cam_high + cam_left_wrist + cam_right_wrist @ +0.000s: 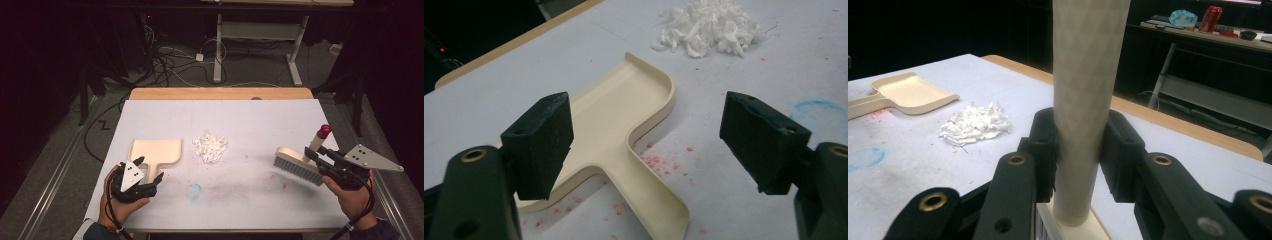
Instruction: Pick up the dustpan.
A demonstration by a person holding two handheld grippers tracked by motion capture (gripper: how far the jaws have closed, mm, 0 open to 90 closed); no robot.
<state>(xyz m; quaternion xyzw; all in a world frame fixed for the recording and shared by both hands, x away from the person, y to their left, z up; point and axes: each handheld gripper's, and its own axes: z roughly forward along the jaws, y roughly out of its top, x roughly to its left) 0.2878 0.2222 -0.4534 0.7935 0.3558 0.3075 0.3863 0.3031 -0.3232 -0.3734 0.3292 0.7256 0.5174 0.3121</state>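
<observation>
- We see the left gripper spread wide over the handle of the cream dustpan, holding nothing; the pan lies flat on the table.
- We note the right gripper clamped on the handle of the brush, bristles down at the table's right.
- A pile of white shreds sits between pan and brush.

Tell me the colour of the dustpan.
The dustpan is cream, plainest in the left gripper view.
</observation>
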